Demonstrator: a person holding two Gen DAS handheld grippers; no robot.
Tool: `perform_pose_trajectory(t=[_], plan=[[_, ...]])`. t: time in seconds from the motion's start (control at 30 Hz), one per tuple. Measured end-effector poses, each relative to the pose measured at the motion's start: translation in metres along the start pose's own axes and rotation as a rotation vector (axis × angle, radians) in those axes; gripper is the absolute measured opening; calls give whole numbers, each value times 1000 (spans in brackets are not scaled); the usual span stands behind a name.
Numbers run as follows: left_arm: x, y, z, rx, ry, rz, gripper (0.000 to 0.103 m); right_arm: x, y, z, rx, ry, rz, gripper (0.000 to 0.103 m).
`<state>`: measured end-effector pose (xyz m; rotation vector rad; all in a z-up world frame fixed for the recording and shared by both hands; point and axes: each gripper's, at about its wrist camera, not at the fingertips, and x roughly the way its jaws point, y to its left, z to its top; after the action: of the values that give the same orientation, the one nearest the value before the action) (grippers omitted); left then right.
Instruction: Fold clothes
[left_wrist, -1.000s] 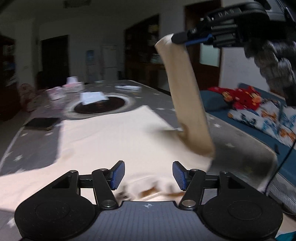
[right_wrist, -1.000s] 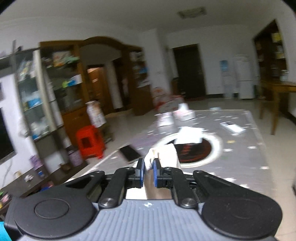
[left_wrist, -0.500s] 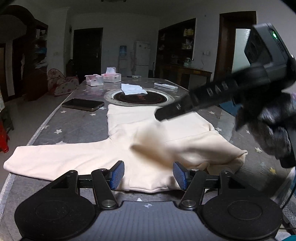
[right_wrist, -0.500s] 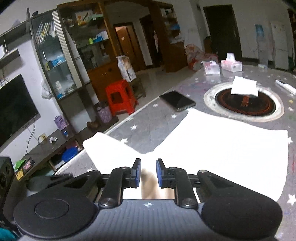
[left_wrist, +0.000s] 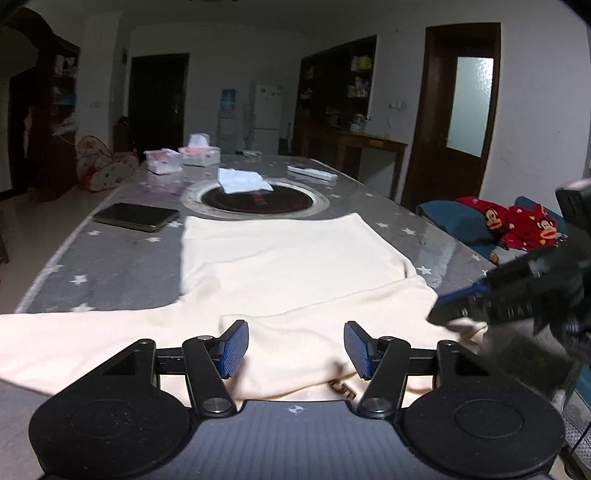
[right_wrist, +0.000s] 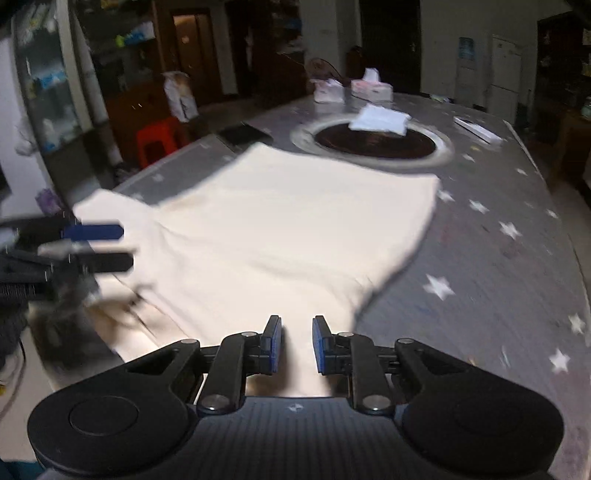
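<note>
A cream long-sleeved top (left_wrist: 280, 266) lies flat on the grey star-patterned table (left_wrist: 110, 266). One sleeve is folded across its near part, the other stretches out to the left. My left gripper (left_wrist: 295, 349) is open and empty, low over the near hem. My right gripper (right_wrist: 296, 345) is partly open over the garment's right near edge (right_wrist: 295, 236), with cloth showing between its pads but not pinched. The right gripper shows at the right of the left wrist view (left_wrist: 517, 299). The left gripper shows at the left of the right wrist view (right_wrist: 74, 247).
A round dark hotplate inset (left_wrist: 256, 199) with a white cloth (left_wrist: 242, 180) on it sits beyond the top. A dark tablet (left_wrist: 136, 216), tissue boxes (left_wrist: 199, 155) and a remote (left_wrist: 312, 172) lie farther off. A blue seat with red clothing (left_wrist: 517, 225) is at right.
The right gripper carried the raised sleeve down across the top, opened and let it go, then drew back to the right edge. The left gripper stayed open.
</note>
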<state>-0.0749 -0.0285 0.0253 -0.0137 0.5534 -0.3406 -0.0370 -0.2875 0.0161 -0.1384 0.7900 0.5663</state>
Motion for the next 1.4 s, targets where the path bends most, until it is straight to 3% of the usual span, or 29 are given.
perform_pose_trajectory(t=[0.27, 0.47, 0.8, 0.97, 1.27, 1.33, 1.4], plan=[[31, -2, 1, 12, 49, -13, 57, -9, 1, 14, -37, -106, 2, 18], [34, 3, -4, -13, 70, -10, 57, 22, -8, 15, -31, -60, -30, 14], [20, 27, 0, -82, 40, 43, 55, 19, -9, 11, -39, -58, -25, 18], [-11, 55, -3, -138, 2, 191, 55, 20, -10, 14, -41, -53, -15, 20], [-45, 145, -13, -320, 12, 667, 55, 14, 1, 20, -49, -79, 4, 29], [-45, 165, -17, -393, 34, 698, 54, 11, 4, 22, -55, -88, 13, 30], [-45, 180, -20, -457, 42, 683, 52, 8, 8, 23, -61, -97, 20, 31]])
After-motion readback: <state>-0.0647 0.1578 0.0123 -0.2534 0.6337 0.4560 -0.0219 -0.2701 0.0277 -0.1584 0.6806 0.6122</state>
